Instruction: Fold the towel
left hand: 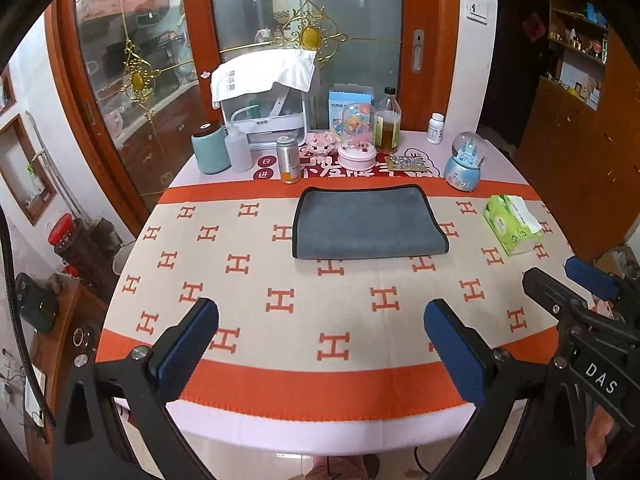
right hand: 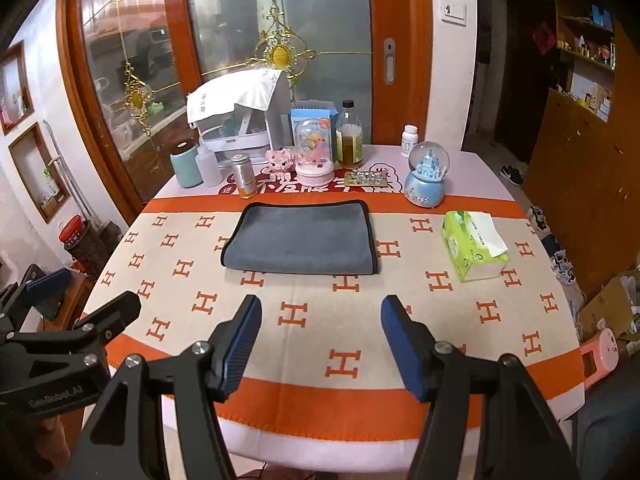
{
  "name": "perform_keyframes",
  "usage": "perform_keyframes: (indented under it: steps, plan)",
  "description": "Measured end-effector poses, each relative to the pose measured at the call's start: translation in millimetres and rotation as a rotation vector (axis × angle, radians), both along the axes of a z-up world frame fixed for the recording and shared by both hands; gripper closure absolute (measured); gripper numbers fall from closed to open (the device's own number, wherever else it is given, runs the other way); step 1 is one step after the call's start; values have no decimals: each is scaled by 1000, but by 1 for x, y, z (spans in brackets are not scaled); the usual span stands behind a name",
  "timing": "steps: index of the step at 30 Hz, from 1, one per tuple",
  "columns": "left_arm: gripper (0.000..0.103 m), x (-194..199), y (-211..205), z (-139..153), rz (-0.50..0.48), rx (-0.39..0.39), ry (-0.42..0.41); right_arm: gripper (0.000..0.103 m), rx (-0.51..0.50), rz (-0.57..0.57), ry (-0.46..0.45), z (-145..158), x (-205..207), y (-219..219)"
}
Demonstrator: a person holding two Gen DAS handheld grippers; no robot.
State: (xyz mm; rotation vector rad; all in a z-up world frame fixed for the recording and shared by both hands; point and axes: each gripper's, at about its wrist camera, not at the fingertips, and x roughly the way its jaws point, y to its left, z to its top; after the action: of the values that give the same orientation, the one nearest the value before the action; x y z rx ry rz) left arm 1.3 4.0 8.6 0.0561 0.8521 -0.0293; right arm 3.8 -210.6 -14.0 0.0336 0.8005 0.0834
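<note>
Left gripper (left hand: pixel 320 344): jaws spread wide, nothing held, hanging above the near orange border of the tablecloth (left hand: pixel 280 320). Right gripper (right hand: pixel 320 340): jaws likewise wide apart, nothing between the blue pads (right hand: pixel 402 344), hanging over the near part of the cloth, just right of the left one. Well apart from both, on the far half of the table: grey towel (left hand: pixel 368 224), dark-edged, lying flat, already doubled over with the fold along its near side, far edge touching the far orange band. Right of the towel, near but apart: green tissue pack (left hand: pixel 512 224) with a white sheet sticking out. Beyond the towel, along the far edge, from left to right: teal canister (left hand: pixel 210 146), white squeeze bottle (left hand: pixel 238 150), silver can (left hand: pixel 289 160), pink toy (left hand: pixel 320 143), domed music box (left hand: pixel 357 132), glass bottle of amber liquid (left hand: pixel 388 120), blister pack of pills (left hand: pixel 405 163), small white pill bottle (left hand: pixel 435 128), blue snow globe (left hand: pixel 464 162). Behind these, white plastic box (left hand: pixel 272 116) draped with a white cloth, against orange-framed glass doors (left hand: pixel 304 20).
</note>
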Motion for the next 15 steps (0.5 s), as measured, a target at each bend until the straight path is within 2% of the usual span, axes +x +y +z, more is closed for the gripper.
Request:
perform_keyframes:
  steps: [15]
  plan:
    - [1,-25,4,4,20,6,-22,40,-29,-8,-24,5,-28,13]
